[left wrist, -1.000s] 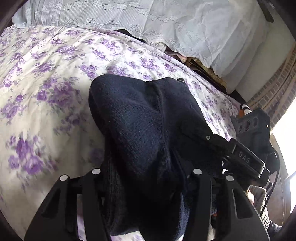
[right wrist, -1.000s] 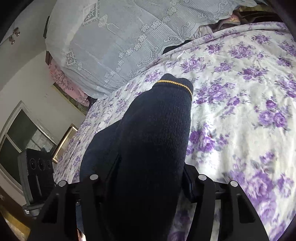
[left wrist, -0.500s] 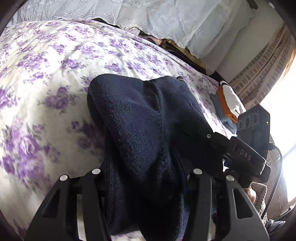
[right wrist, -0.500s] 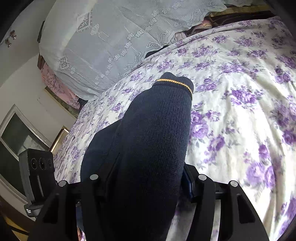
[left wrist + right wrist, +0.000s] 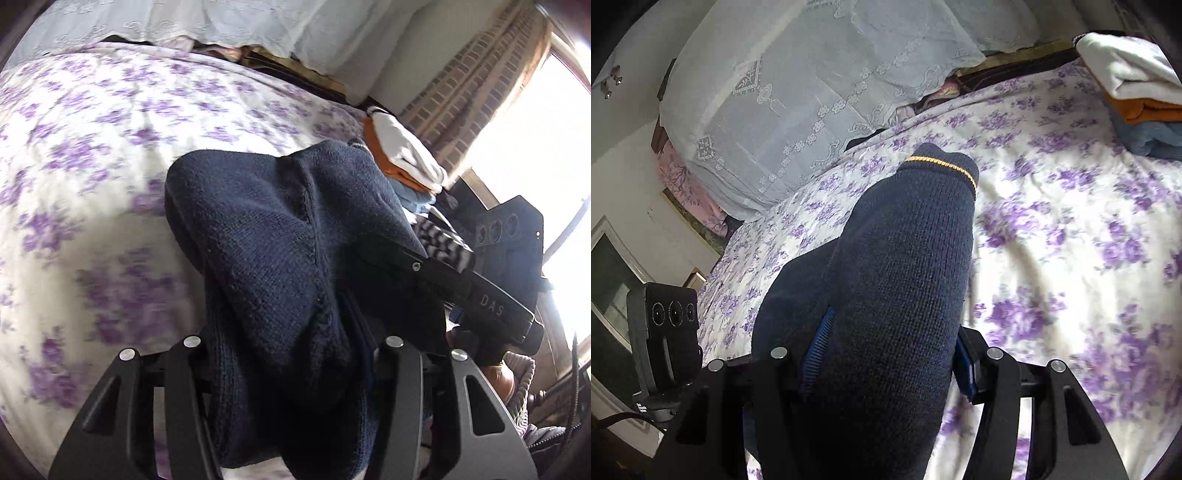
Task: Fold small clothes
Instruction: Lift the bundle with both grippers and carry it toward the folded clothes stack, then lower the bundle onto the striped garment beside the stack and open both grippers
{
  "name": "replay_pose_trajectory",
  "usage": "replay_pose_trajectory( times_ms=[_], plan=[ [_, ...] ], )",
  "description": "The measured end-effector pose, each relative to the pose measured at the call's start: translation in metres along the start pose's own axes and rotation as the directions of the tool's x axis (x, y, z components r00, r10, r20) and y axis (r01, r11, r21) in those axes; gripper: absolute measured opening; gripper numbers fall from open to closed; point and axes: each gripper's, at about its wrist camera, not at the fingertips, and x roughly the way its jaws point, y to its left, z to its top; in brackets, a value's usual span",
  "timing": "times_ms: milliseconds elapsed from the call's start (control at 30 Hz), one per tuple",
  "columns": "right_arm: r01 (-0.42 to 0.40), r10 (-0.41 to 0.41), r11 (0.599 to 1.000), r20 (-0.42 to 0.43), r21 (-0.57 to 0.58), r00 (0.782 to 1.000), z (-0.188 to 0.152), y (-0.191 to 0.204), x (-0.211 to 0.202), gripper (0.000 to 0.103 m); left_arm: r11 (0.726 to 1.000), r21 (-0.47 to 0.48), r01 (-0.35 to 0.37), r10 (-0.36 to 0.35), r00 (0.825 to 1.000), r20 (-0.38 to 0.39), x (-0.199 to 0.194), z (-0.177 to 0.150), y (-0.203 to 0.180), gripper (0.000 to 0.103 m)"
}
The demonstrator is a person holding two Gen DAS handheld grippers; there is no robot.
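The fingers of the left gripper [image 5: 291, 369] are closed on a thick bundle of the navy knitted garment [image 5: 273, 236], which fills the gap between them and rises toward 12 o'clock in the left wrist view. The right gripper [image 5: 882, 369] also has its fingers clamped on the same garment [image 5: 901, 266]; blue ribbed pads show at both sides of the cloth, and a cuff with a thin yellow stripe [image 5: 942, 166] stands at about 12 o'clock. In the left wrist view the right gripper comes in from 3 o'clock and its finger goes under the knit. The garment seems lifted above the bed [image 5: 1071, 229] with its purple flower sheet, but I cannot tell if some part touches it. Farther out, at about 1 o'clock in both views, a stack of folded clothes [image 5: 402, 155] lies on the bed: white on top, orange under it, blue lowest. At 11 o'clock in the right wrist view is a white embroidered pillow [image 5: 812, 92]. I judge that several pieces are already folded, while this garment looks bunched; whether it is finished and only needs placing, or needs more folds, I cannot tell.
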Motion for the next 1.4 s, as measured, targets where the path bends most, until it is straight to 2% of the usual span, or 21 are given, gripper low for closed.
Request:
replay_pose_trajectory(
  times_ms=[167, 300, 533, 767, 900, 1000, 1100, 1233, 1300, 1333, 1400],
  plan=[
    [0.053, -0.052, 0.999, 0.105, -0.008, 0.993, 0.013, -0.016, -0.063, 0.059, 0.992, 0.112, 0.053, -0.052, 0.999, -0.008, 0.01, 0.016, -0.06, 0.05],
    [0.088, -0.09, 0.996, 0.198, 0.015, 0.976, 0.029, -0.036, -0.119, 0.059, 0.971, 0.21, 0.113, -0.111, 0.994, -0.02, 0.019, 0.039, -0.12, 0.05],
    [0.177, -0.197, 0.98, 0.318, 0.09, 0.927, 0.053, -0.084, -0.21, 0.059, 0.915, 0.338, 0.22, -0.208, 0.975, -0.073, 0.052, 0.066, -0.219, 0.05],
    [0.272, -0.319, 0.947, 0.371, 0.174, 0.872, 0.053, -0.127, -0.267, 0.059, 0.862, 0.399, 0.311, -0.27, 0.95, -0.158, 0.098, 0.076, -0.299, 0.05],
    [0.296, -0.367, 0.926, 0.386, 0.233, 0.846, 0.052, -0.154, -0.288, 0.059, 0.848, 0.395, 0.355, -0.296, 0.933, -0.202, 0.126, 0.08, -0.327, 0.05],
    [0.298, -0.382, 0.917, 0.367, 0.265, 0.848, 0.052, -0.169, -0.287, 0.059, 0.85, 0.375, 0.371, -0.301, 0.925, -0.232, 0.149, 0.08, -0.335, 0.05],
    [0.281, -0.374, 0.912, 0.325, 0.3, 0.868, 0.049, -0.19, -0.275, 0.059, 0.862, 0.351, 0.365, -0.285, 0.923, -0.261, 0.172, 0.075, -0.328, 0.05],
    [0.276, -0.367, 0.895, 0.223, 0.351, 0.903, 0.037, -0.226, -0.235, 0.058, 0.896, 0.302, 0.326, -0.23, 0.922, -0.311, 0.21, 0.064, -0.298, 0.051],
    [0.291, -0.375, 0.882, 0.179, 0.371, 0.91, 0.025, -0.244, -0.213, 0.06, 0.905, 0.294, 0.308, -0.204, 0.92, -0.333, 0.227, 0.056, -0.284, 0.056],
    [0.283, -0.369, 0.887, 0.191, 0.364, 0.91, 0.02, -0.25, -0.207, 0.063, 0.906, 0.281, 0.317, -0.216, 0.916, -0.338, 0.234, 0.053, -0.274, 0.057],
    [0.264, -0.356, 0.895, 0.22, 0.359, 0.908, 0.015, -0.251, -0.206, 0.064, 0.895, 0.255, 0.366, -0.276, 0.904, -0.327, 0.238, 0.049, -0.262, 0.061]
  ],
)
